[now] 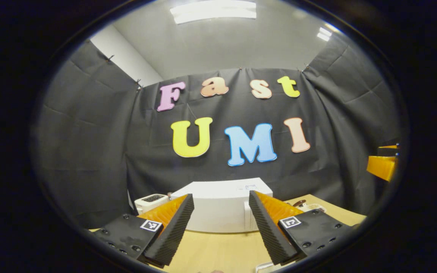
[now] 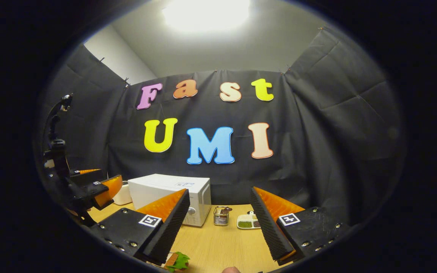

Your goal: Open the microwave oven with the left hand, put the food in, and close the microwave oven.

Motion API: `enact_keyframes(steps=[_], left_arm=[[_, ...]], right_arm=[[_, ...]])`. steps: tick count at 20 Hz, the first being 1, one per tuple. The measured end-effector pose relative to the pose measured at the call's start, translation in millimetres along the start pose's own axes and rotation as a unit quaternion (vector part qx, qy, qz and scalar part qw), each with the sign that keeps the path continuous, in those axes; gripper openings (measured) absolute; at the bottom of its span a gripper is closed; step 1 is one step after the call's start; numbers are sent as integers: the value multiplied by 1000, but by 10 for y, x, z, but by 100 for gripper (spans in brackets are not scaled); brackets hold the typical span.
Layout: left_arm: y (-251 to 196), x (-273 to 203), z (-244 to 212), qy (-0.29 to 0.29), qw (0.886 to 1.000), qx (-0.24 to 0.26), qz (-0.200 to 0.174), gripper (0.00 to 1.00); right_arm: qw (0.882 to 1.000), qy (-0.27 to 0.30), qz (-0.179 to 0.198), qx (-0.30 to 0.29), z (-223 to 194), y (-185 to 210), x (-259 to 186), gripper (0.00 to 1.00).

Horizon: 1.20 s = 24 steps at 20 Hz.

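My left gripper has its fingers spread wide with nothing between them, raised above the wooden table and facing the white microwave oven, door closed. My right gripper is equally wide and empty; in its view the oven stands to the left with a small wire basket and a divided food tray just right of it. A green leafy item lies near my fingers. Black cloth walls the booth, under a bright ceiling light.
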<state>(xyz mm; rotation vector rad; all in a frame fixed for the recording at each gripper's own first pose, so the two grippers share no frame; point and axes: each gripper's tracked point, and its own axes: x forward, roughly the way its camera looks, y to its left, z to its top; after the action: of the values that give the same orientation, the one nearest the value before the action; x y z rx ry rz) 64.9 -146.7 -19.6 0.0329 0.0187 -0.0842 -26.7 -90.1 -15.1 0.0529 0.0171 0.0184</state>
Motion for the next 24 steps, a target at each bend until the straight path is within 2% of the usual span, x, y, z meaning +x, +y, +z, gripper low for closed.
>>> enact_keyframes(steps=[3,4,6,7,10,12,13,14,16,17,18,19,22,24], left_arm=[[-136,361,-140,5,1000,-12,-21,100],[-178,486,-163,3,1000,-10,-27,93],[-255,718,-300,7,999,-4,-42,97],[-297,839,-375,9,999,-2,-50,93],[-377,1147,-621,22,998,6,-66,100],[-429,1342,-820,33,997,3,-75,100],[-456,1433,-924,40,996,3,-79,93],[-488,1537,-1018,48,995,4,-82,97],[-559,1692,-1223,65,994,2,-91,93],[-593,1753,-1313,73,993,0,-95,97],[-628,1835,-1394,80,992,0,-99,93],[-667,1903,-1490,88,991,2,-104,93],[-804,2079,-1769,116,985,8,-124,99],[-882,2160,-1926,132,982,8,-133,94]], right_arm=[[1000,10,-29,-4,-32,-118,67,96],[999,6,-38,-2,12,-139,86,96],[998,6,-56,-8,-7,-168,142,96],[998,6,-65,-10,0,-181,168,96],[996,9,-88,-14,-5,-175,240,96],[995,13,-100,-23,-11,-162,272,96],[994,14,-106,-29,-7,-162,282,96],[993,16,-113,-34,-11,-168,277,96],[991,22,-127,-40,-35,-177,283,96],[990,24,-135,-41,-39,-188,276,96],[988,26,-145,-41,-44,-208,263,96],[987,30,-154,-40,-67,-223,245,96],[982,41,-181,-38,-133,-273,187,96],[978,50,-196,-42,-174,-296,124,96]])
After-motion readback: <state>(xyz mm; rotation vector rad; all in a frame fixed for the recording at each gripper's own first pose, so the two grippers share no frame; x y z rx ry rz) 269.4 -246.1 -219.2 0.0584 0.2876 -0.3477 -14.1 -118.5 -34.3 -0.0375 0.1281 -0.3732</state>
